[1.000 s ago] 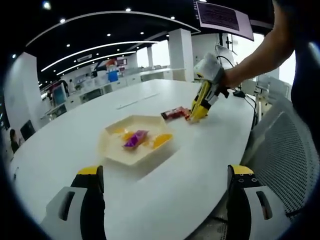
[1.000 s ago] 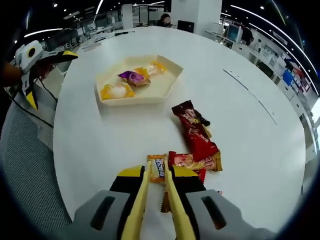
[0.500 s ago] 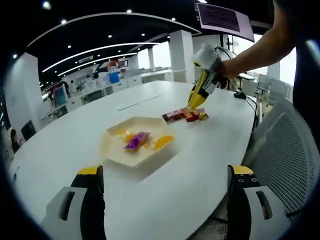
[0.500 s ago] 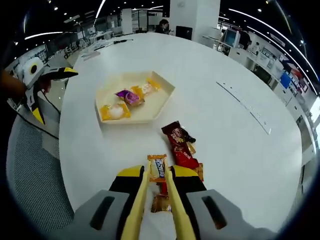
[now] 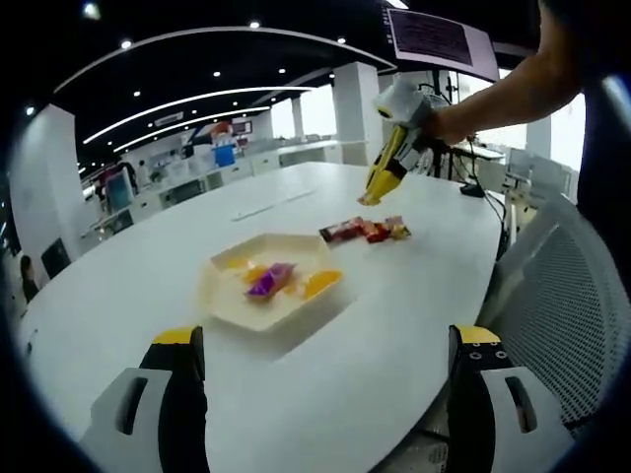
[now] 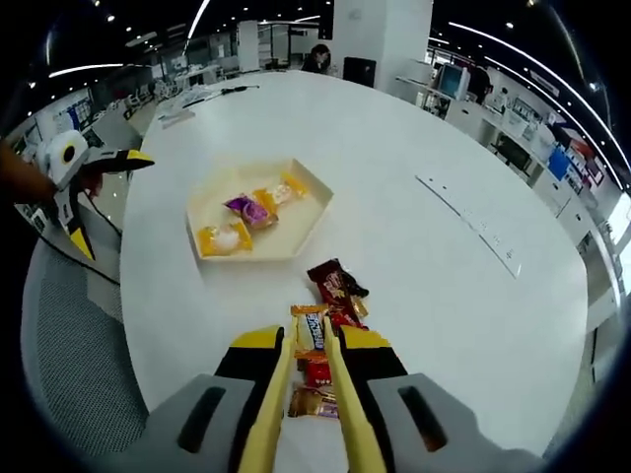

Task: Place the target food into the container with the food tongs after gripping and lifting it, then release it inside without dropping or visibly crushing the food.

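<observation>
Right gripper [image 6: 311, 335], yellow tong-like jaws, pinched on a small orange-and-blue wrapped candy bar [image 6: 313, 329]; the bar sits between the jaw tips, held up off the round white table [image 6: 463, 296]. In the left gripper view the same right gripper [image 5: 372, 193] hangs in the air above the table, a person's hand behind it, a scrap of wrapper just visible at its tip. Landmark: the cream hexagonal plastic tray [image 6: 306, 219], the container. The held bar is well short of the tray, not yet over its rim. Directly beneath the right gripper, on the table, lies a loose cluster of leftover snacks: a dark red-brown wrapped bar [image 6: 330, 279] nearest the tray, a red packet and an orange-brown wrapped sweet [image 6: 315, 402] further from it. Inside the tray: a purple wrapped sweet [image 6: 244, 208] in the middle, yellow wrapped sweets [image 6: 221, 237] on either side of it. Left gripper [image 5: 330, 389] has jaws spread wide, empty, held low at the table edge on the tray's near side; in the right gripper view it [image 6: 87, 182] sits off beyond the tray's far side, past the table edge. Judgement on progress: grip and lift look done, wrapper not visibly crushed. Left to do: carry over the tray, lower, let go inside.
</observation>
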A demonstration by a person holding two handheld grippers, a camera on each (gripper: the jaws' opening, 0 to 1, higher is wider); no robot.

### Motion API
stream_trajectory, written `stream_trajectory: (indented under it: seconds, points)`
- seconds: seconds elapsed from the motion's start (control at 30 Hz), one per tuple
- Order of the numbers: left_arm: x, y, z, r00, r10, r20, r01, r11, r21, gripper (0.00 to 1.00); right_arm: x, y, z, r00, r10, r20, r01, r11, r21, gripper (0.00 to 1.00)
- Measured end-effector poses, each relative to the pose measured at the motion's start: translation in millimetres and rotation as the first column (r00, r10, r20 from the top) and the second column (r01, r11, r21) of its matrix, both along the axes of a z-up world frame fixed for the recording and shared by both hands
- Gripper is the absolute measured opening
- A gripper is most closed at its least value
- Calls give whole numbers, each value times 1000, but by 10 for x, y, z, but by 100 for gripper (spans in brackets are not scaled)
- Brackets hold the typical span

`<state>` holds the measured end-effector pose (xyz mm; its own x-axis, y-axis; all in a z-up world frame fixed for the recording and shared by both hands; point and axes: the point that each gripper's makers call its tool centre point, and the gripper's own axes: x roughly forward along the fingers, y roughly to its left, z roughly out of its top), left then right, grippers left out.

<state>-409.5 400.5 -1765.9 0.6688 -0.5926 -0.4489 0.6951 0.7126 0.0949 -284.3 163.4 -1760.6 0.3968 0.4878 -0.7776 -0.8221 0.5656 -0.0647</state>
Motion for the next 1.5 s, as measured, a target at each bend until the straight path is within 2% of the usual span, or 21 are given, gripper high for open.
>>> stream_trajectory:
  seconds: [0.33,0.73,0.9,1.17,1.5]
  points:
    - [15,5,37,1000,9,9,-9,1000,-23,100,77,50,177,1000,12,24,-12,1000,-2,20]
    - [16,-1,54,1000,6,21,-5,1000,-27,100,131,255,345,998,54,39,-54,999,-7,20]
    - [9,-8,66,1000,5,21,-5,1000,-29,100,147,405,407,996,75,46,-75,997,-2,20]
    - [16,-1,81,1000,9,27,-8,999,-37,100,229,644,392,994,100,41,-100,995,4,20]
    - [21,6,99,999,12,33,-11,999,-39,100,339,958,574,984,168,57,-168,986,-4,20]
